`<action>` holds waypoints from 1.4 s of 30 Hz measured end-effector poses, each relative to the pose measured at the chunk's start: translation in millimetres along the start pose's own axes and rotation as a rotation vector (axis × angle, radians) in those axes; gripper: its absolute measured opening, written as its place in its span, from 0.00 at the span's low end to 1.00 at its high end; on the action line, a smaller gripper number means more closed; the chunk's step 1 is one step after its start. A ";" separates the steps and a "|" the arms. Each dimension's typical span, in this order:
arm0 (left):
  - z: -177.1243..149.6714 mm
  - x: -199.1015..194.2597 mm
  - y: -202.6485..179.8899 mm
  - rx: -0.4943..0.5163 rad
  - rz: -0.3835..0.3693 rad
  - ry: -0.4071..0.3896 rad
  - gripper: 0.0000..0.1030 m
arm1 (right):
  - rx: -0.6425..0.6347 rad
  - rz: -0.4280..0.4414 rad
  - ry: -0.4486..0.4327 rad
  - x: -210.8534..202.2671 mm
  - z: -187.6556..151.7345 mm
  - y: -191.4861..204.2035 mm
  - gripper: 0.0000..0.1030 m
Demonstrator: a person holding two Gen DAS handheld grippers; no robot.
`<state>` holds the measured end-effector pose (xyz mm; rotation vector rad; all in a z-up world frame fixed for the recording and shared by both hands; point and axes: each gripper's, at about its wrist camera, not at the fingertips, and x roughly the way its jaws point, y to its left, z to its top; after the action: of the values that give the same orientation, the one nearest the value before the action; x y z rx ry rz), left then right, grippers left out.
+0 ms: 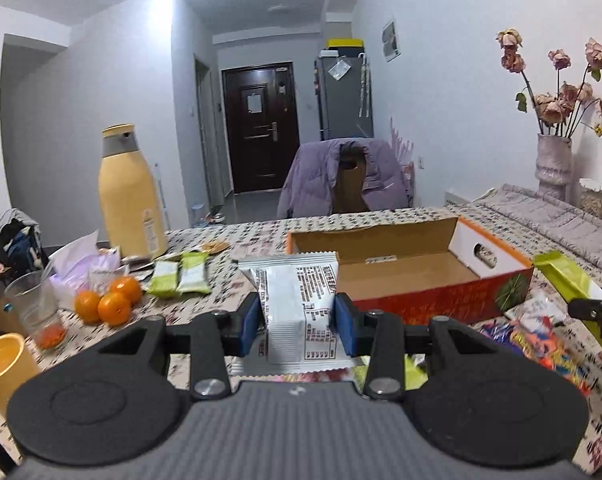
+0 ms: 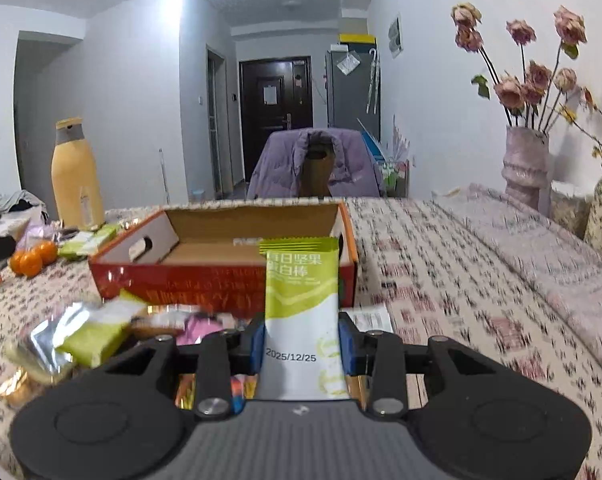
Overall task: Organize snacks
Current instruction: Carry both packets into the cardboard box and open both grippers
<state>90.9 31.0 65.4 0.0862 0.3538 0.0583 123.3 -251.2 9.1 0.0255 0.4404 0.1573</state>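
Note:
My left gripper (image 1: 299,322) is shut on a silver snack packet (image 1: 297,304) with dark print, held above the table just in front of the open orange cardboard box (image 1: 417,296). My right gripper (image 2: 303,346) is shut on a green and white nut bar packet (image 2: 303,304), held upright in front of the same box (image 2: 217,280), near its right end. The box's inside looks empty. Two green bar packets (image 1: 179,278) lie on the table left of the box. A pile of mixed snack packets (image 2: 101,332) lies in front of the box.
A tall yellow bottle (image 1: 131,192), three oranges (image 1: 107,302), a glass (image 1: 35,308) and a yellow cup (image 1: 3,364) stand at the left. Vases of dried roses (image 2: 527,160) stand at the right. A chair with a purple jacket (image 1: 341,178) is behind the table.

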 end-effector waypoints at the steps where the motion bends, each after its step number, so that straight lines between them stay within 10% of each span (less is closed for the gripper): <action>1: 3.1 3.8 -1.7 -0.001 -0.004 -0.002 0.39 | -0.001 0.002 -0.006 3.1 4.6 0.5 0.34; 22: 90.3 142.6 -43.1 -0.007 -0.033 0.110 0.39 | -0.034 0.062 0.069 135.3 117.5 10.5 0.34; 36: 61.6 247.9 -72.9 0.021 -0.013 0.343 0.41 | -0.020 0.039 0.307 241.1 91.4 10.5 0.36; 42: 50.7 252.1 -66.8 -0.002 0.002 0.353 0.79 | -0.022 0.058 0.291 238.6 89.5 10.9 0.55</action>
<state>347.4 -21.0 19.9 0.0738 0.7059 0.0761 372.9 -202.0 -10.2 -0.0066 0.7289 0.2246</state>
